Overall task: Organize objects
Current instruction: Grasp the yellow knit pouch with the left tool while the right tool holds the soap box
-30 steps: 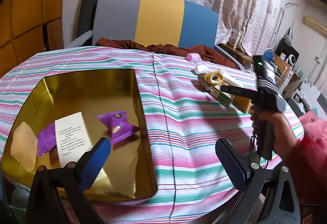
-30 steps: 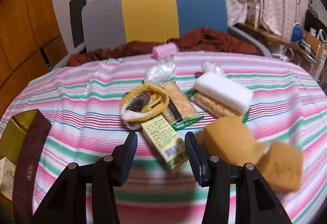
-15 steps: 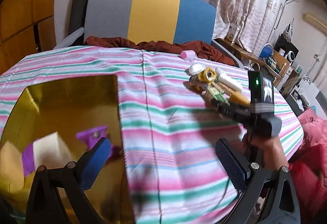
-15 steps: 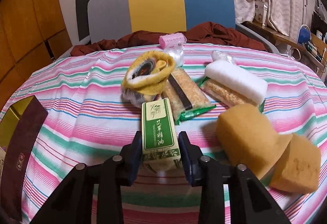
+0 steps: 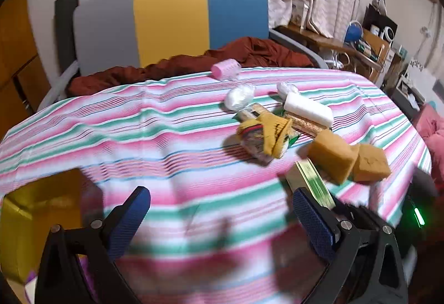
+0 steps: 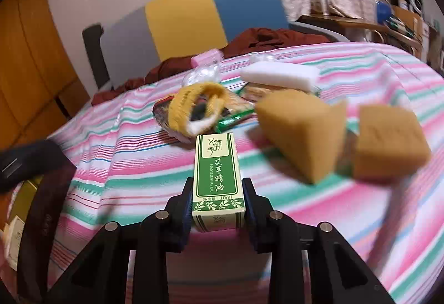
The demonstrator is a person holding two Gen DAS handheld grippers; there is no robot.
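right gripper (image 6: 217,202) pinches one green carton (image 6: 217,179) by its long side faces, just before the yellow sock (image 6: 198,107). judged light and stiff-walled but crushable; hold mid-length. left gripper (image 5: 219,216) stands spread, empty. two tan sponges (image 6: 301,133) right of the sock, one white block (image 6: 280,75) behind it.

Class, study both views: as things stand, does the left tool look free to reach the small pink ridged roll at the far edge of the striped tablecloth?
Probably yes. The left tool is open and empty, and bare striped tablecloth leads to the small pink ridged roll; the clutter lies to the right of that path.
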